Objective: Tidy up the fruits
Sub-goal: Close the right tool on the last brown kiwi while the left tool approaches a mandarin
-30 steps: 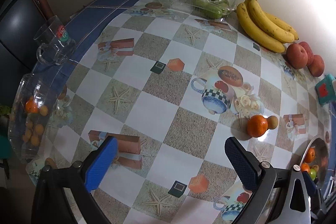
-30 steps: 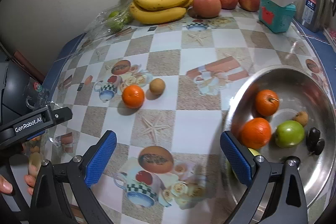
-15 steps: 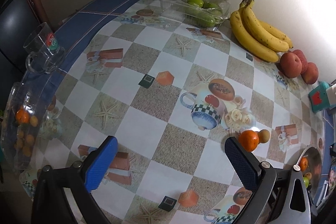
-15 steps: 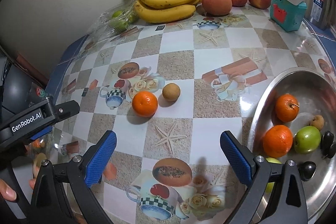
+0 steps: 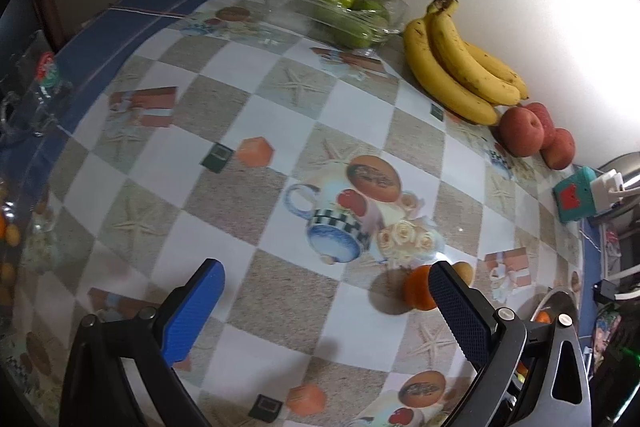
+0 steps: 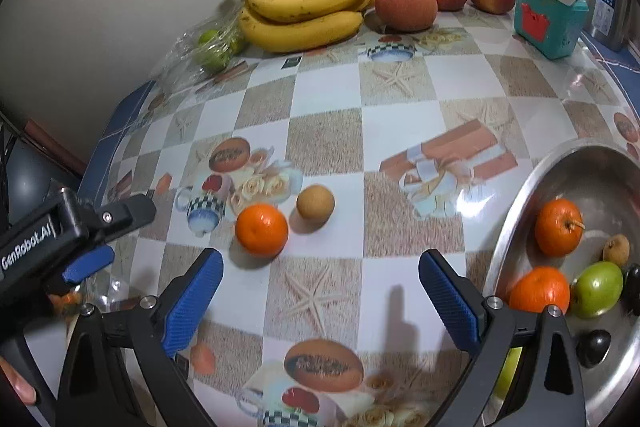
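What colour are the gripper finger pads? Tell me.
Blue pads on black frames, clearest in the right wrist view.

A loose orange (image 6: 261, 229) lay on the table just beside a small brown fruit (image 6: 315, 202). The metal bowl (image 6: 520, 195) held 2 oranges (image 6: 558, 227), a green apple (image 6: 597, 289) and a few small fruits.

Fruit count: three apples (image 6: 406, 3) by the back edge of the bench, one banana bunch (image 6: 308, 7), three oranges (image 6: 262, 229), two small brown fruits (image 6: 315, 202), one green apple (image 6: 598, 289), one metal bowl (image 6: 520, 195).
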A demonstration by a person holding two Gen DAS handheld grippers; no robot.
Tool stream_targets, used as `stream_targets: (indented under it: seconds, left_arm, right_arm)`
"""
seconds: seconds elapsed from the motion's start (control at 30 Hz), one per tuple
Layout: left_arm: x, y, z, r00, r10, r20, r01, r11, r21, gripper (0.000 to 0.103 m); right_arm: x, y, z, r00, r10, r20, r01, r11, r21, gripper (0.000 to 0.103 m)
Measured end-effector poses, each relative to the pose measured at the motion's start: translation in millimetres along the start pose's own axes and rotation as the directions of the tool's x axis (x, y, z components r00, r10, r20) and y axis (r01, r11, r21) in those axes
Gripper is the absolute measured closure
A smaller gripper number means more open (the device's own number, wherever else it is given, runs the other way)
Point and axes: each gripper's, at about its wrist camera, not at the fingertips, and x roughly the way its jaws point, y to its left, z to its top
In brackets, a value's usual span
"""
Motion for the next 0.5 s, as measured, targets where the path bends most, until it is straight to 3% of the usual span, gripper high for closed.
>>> stream_targets:
  seconds: [0.07, 0.2, 0.3, 0.43, 0.5]
  left_arm:
    - [3, -4, 1, 1.0, -0.022, -0.001, 0.022, 1.0, 0.0, 0.0]
    - [7, -9, 3, 0.999, -0.048, -0.001, 0.048, 0.999, 0.002, 0.001]
    - [10, -14, 2, 0.997, -0.072, -0.004, 0.072, 0.997, 0.006, 0.003]
    - [17, -21, 1, 0.995, -0.097, -0.021, 0.098, 0.995, 0.007, 0.01]
    - [21, -25, 0, 0.993, -0.114, -0.034, 0.114, 0.993, 0.01, 0.011]
  right_arm:
    - [3, -1, 3, 1.0, 0.001, 0.003, -0.001, 1.0, 0.007, 0.007]
    - [9, -1, 7, 1.0, -0.015, 0.009, 0.015, 1.0, 0.0, 0.026]
    - [12, -1, 12, 1.0, -0.009, 0.019, 0.009, 1.0, 0.003, 0.03]
    - [17, -1, 17, 1.0, 0.008, 0.024, -0.009, 1.0, 0.011, 0.045]
    - [20, 0, 19, 1.0, 0.012, 0.022, -0.012, 1.0, 0.01, 0.046]
